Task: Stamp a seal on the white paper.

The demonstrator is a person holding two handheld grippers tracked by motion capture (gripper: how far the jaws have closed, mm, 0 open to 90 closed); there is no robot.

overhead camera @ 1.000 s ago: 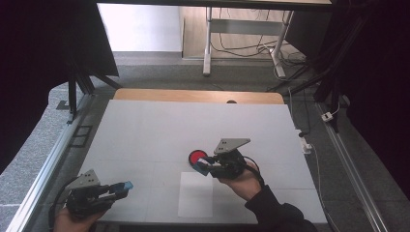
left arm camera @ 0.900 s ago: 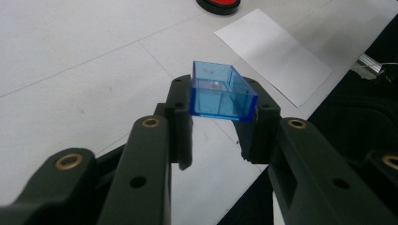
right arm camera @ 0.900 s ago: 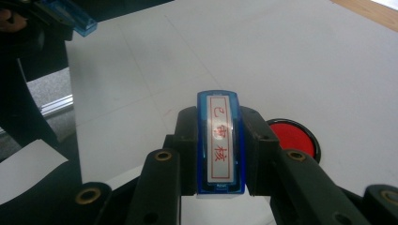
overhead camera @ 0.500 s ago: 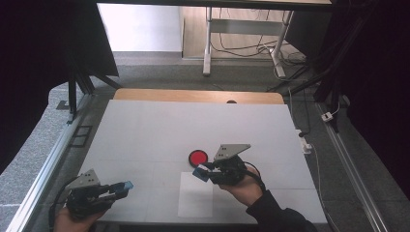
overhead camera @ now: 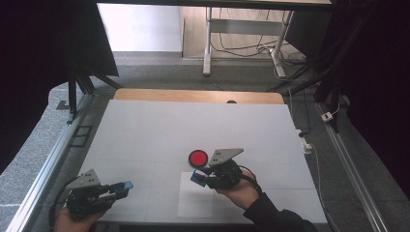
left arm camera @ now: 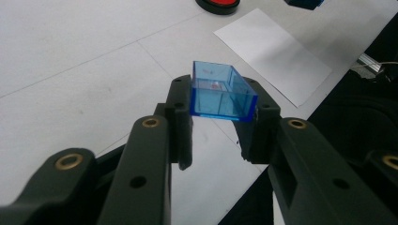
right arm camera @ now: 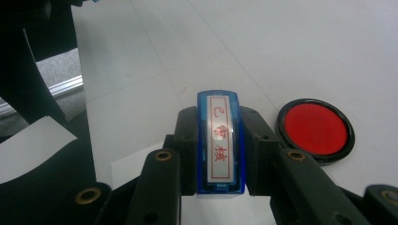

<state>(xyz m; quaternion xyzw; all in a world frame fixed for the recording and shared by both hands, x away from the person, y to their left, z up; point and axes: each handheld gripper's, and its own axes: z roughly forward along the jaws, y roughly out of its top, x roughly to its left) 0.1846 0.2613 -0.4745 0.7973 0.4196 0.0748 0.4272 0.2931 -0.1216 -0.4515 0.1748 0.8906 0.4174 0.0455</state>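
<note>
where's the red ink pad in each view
High view: red ink pad mid-table, just left of the right claw.
Left gripper view: at the top edge, partly cut off.
Right gripper view: right of the blue stamp, at.
Shared landmark: the white paper sheet.

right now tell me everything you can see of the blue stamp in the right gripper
The blue stamp is a narrow, clear-blue plastic block, clamped on its long sides between the right gripper and its black jaws. Its long white face, framed by a red line and bearing red characters, shows in the right gripper view. It is held above the table, over the edge of the white paper sheet, with the round red ink pad close beside it, apart from it.
</note>
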